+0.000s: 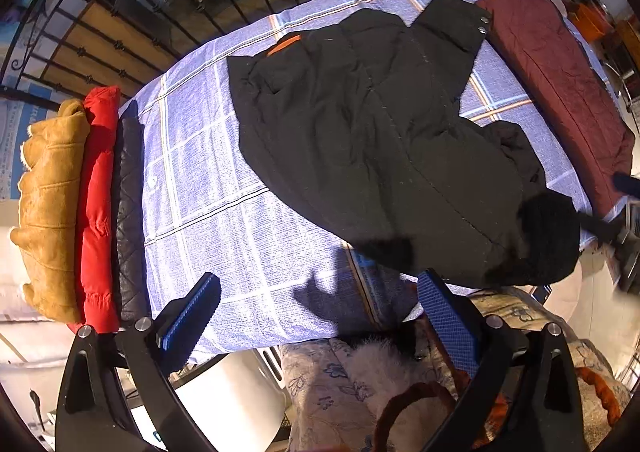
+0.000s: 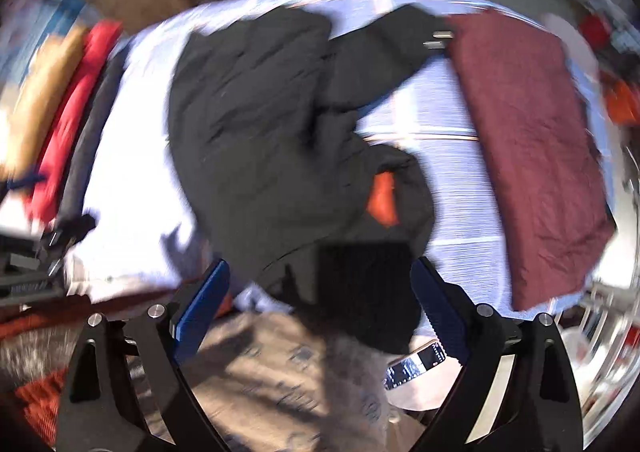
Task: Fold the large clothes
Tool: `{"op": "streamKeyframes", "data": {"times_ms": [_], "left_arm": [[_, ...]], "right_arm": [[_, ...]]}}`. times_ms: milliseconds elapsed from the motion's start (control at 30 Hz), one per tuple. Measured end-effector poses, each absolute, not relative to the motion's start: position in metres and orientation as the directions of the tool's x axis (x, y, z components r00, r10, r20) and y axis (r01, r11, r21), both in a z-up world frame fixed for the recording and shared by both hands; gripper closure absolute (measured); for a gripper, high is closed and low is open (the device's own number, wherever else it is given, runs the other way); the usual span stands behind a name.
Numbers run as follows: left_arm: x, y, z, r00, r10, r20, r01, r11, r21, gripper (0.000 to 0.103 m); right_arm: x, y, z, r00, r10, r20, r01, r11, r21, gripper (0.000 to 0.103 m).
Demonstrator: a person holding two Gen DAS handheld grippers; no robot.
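A large black quilted jacket (image 1: 372, 139) with an orange tab lies spread on the blue checked bedsheet (image 1: 208, 187). My left gripper (image 1: 320, 296) is open and empty, hovering over the sheet's near edge just short of the jacket's hem. In the blurred right wrist view the jacket (image 2: 260, 123) shows an orange lining patch (image 2: 382, 199). My right gripper (image 2: 320, 284) is open, with the jacket's dark ribbed cuff (image 2: 368, 292) lying between the fingers, not pinched.
Folded tan, red and dark quilted garments (image 1: 96, 211) are stacked at the sheet's left edge. A folded maroon garment (image 1: 560, 91) lies along the right edge. A black iron railing (image 1: 120, 31) stands behind. A floral cushion (image 1: 340, 392) lies below the near edge.
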State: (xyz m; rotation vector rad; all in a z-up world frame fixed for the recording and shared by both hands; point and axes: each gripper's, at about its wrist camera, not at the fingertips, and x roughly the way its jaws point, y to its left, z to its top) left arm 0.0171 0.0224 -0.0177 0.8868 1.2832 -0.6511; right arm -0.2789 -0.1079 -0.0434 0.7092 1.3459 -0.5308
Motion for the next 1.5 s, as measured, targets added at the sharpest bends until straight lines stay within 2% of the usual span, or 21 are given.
{"op": "streamKeyframes", "data": {"times_ms": [100,200,400,500,600,733,867,1033,1167,1200,1233,1300,1333,1433,1467,1500], "left_arm": [[0.033,0.028,-0.023,0.201,0.081,-0.976,0.799,0.563,0.211,0.006],[0.046,0.033,-0.03,0.214,0.092,-0.973,0.782,0.58,0.227,0.006],[0.061,0.024,-0.043,0.144,0.056,-0.988,0.791,0.593,0.149,0.006],[0.06,0.004,-0.043,0.145,0.025,-0.989,0.814,0.566,0.133,0.006],[0.058,-0.029,-0.039,0.159,-0.012,-0.987,0.849,0.513,0.13,0.006],[0.042,-0.096,-0.036,0.188,-0.091,-0.978,0.929,0.34,0.147,0.006],[0.011,-0.156,-0.057,0.146,-0.134,-0.98,0.984,0.123,0.129,0.006],[-0.053,-0.209,-0.114,0.042,-0.095,-0.995,0.982,-0.178,0.058,0.006],[-0.107,-0.232,-0.18,0.11,-0.028,-0.993,0.923,-0.367,0.113,0.007],[-0.115,-0.23,-0.195,0.151,-0.025,-0.988,0.901,-0.407,0.148,0.011],[-0.121,-0.227,-0.211,0.197,-0.02,-0.98,0.877,-0.444,0.185,0.03],[-0.127,-0.222,-0.24,0.244,0.023,-0.969,0.848,-0.49,0.202,0.051],[-0.125,-0.221,-0.246,0.219,0.037,-0.975,0.857,-0.485,0.174,0.066],[-0.116,-0.22,-0.241,0.116,0.056,-0.992,0.904,-0.421,0.082,0.087],[-0.111,-0.221,-0.236,0.093,0.05,-0.994,0.915,-0.397,0.066,0.088],[-0.105,-0.222,-0.231,0.07,0.043,-0.997,0.928,-0.37,0.05,0.09]], "right_arm": [[-0.312,-0.152,-0.045,0.166,-0.011,-0.986,0.828,0.545,0.133,0.012],[-0.343,-0.182,-0.055,0.166,-0.017,-0.986,0.898,0.417,0.144,0.012],[-0.385,-0.192,-0.123,0.169,0.141,-0.975,0.954,0.225,0.198,0.012],[-0.396,-0.173,-0.16,0.201,0.251,-0.947,0.96,0.143,0.241,0.012],[-0.405,-0.157,-0.182,0.217,0.298,-0.93,0.968,0.056,0.244,0.012],[-0.405,-0.15,-0.182,0.253,0.288,-0.924,0.963,0.019,0.27,0.012],[-0.405,-0.148,-0.175,0.262,0.26,-0.929,0.961,0.022,0.277,0.012],[-0.423,-0.131,-0.175,0.258,0.243,-0.935,0.965,-0.026,0.26,0.012],[-0.431,-0.11,-0.178,0.27,0.237,-0.933,0.963,-0.063,0.263,0.012],[-0.432,-0.105,-0.179,0.279,0.239,-0.93,0.96,-0.069,0.27,0.012],[-0.433,-0.1,-0.18,0.291,0.241,-0.926,0.957,-0.08,0.279,0.012],[-0.434,-0.091,-0.182,0.318,0.245,-0.916,0.948,-0.108,0.3,0.012],[-0.435,-0.088,-0.183,0.325,0.246,-0.913,0.945,-0.116,0.306,0.012],[-0.44,-0.079,-0.189,0.351,0.251,-0.902,0.935,-0.145,0.324,0.012],[-0.439,-0.079,-0.19,0.365,0.253,-0.896,0.93,-0.152,0.336,0.012],[-0.437,-0.079,-0.191,0.381,0.249,-0.891,0.924,-0.149,0.353,0.023]]}}
